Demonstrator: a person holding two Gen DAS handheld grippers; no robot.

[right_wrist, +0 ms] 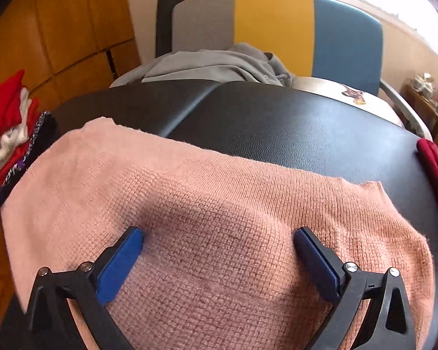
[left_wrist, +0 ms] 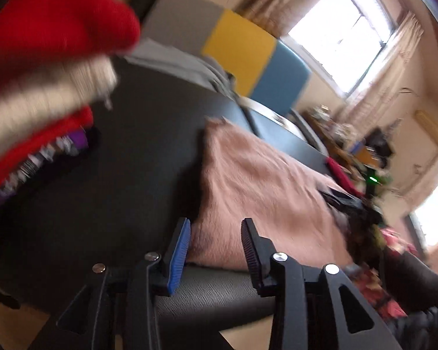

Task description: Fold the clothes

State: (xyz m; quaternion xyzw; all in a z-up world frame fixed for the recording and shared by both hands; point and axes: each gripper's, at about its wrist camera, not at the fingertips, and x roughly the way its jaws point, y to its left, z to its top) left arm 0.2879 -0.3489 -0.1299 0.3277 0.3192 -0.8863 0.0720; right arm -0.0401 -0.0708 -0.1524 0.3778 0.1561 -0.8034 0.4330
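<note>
Pink sweater [right_wrist: 219,218] lies flat on the black table [right_wrist: 306,122], under the right gripper [right_wrist: 217,237], whose jaws are spread wide and hold nothing. Left gripper [left_wrist: 216,233] sits at the sweater's edge, jaws parted, empty. Stacked clothes [right_wrist: 5,128] lie at left; a grey garment [right_wrist: 219,64] rests beyond, by the chair [right_wrist: 274,23].

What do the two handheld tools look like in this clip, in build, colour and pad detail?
Both are black plastic two-finger linkages with silver pivot pins. The left tool has one blue ribbed pad and one black ribbed pad. The right tool carries blue ribbed pads on both fingers. No cables or sleeves show.
</note>
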